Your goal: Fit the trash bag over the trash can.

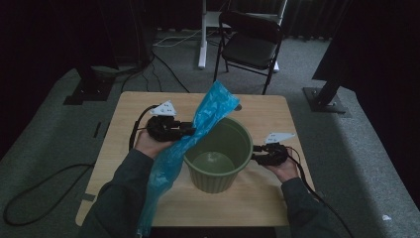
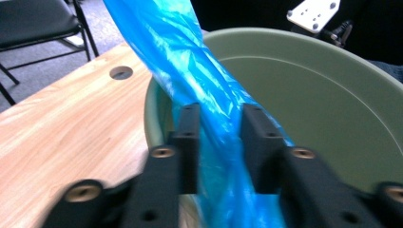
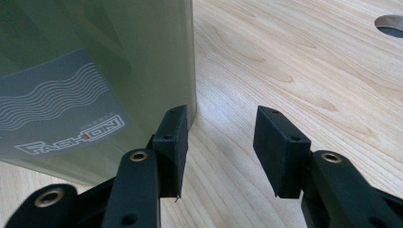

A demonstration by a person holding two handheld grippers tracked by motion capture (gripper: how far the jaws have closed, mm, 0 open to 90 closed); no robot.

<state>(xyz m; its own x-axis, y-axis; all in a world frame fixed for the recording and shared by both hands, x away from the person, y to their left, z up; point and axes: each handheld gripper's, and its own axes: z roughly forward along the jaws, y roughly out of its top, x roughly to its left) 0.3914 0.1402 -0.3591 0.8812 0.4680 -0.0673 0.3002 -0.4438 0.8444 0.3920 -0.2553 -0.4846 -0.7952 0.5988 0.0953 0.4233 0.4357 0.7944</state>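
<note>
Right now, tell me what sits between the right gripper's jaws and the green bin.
Nothing. In the right gripper view the right gripper stands open over bare wooden table, its nearer jaw close beside the green bin wall.

A bin point(image 1: 218, 156) stands upright near the middle of the surface point(image 1: 267, 116). A plastic bag point(image 1: 188, 144) drapes over the bin's left rim, its top rising behind the bin and its tail hanging past the surface's near edge. The left gripper point(image 1: 190, 131) sits at that rim with the bag between its jaws. The right gripper point(image 1: 255, 157) lies just beside the bin's right wall. A folding chair point(image 1: 250, 42) stands on the floor behind the surface.
</note>
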